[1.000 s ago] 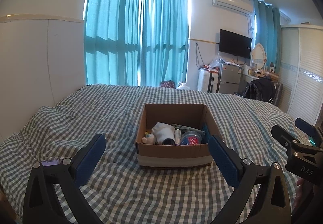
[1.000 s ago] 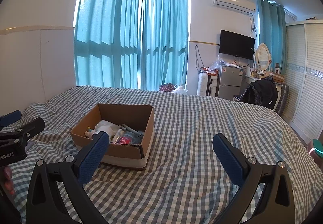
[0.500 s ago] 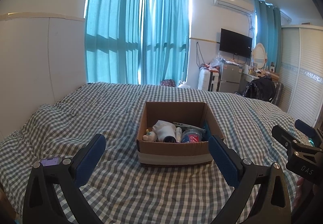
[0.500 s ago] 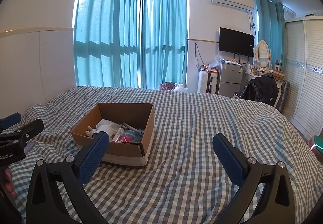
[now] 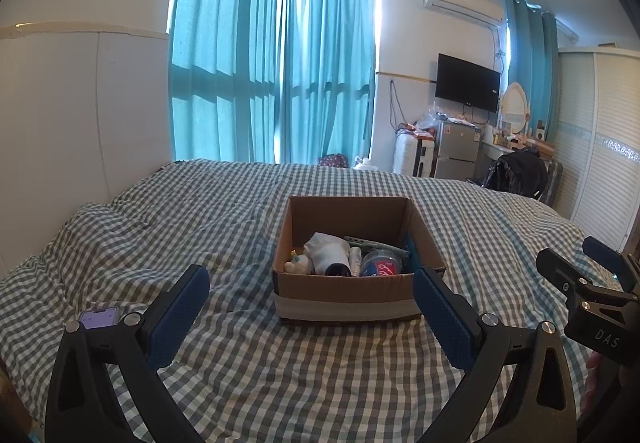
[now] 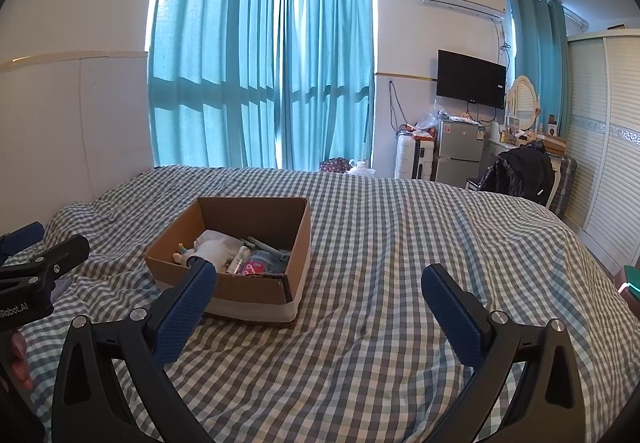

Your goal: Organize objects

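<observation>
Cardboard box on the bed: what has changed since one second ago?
Almost nothing. The cardboard box sits slightly lower in both views, from small camera drift. Left gripper and right gripper stay open and empty; nothing was grasped or released.

We hold left gripper [image 5: 312, 307] low in frame, jaws wide apart, empty. Right gripper [image 6: 320, 307] likewise low, jaws wide, empty. Fingertips [image 6: 18, 363] at lower-left edge.

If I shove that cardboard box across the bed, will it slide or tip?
The cardboard box is low and wide, so tipping seems unlikely. The checked bedspread is soft and wrinkled, so it may drag and bunch. Its small loose contents would probably shift.
</observation>
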Tool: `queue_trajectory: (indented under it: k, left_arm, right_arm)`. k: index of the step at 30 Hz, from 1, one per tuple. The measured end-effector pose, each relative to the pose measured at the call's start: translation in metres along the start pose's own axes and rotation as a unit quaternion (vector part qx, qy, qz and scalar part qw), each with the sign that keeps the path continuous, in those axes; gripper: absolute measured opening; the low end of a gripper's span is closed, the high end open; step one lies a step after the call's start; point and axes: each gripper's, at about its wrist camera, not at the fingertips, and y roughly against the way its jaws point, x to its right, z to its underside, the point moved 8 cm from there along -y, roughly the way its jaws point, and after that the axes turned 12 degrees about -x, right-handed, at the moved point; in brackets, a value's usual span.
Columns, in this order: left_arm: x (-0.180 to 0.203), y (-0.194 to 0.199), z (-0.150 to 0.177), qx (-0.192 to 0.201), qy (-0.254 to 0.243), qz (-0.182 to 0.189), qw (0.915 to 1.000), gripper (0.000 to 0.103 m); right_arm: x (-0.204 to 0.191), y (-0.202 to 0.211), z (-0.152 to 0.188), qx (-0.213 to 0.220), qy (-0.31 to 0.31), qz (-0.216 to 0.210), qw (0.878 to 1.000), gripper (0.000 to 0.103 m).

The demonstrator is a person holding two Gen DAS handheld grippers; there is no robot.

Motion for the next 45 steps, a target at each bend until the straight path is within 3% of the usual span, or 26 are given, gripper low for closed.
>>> queue_trajectory:
  k: [45]
  left_arm:
    - [-0.007, -0.0042, 0.0069, -0.012, -0.001, -0.005, 0.9999, 0.103]
  right_arm:
    - [-0.0046, -0.0031, 0.0067, -0.012, -0.006, -0.005, 1.0, 0.103]
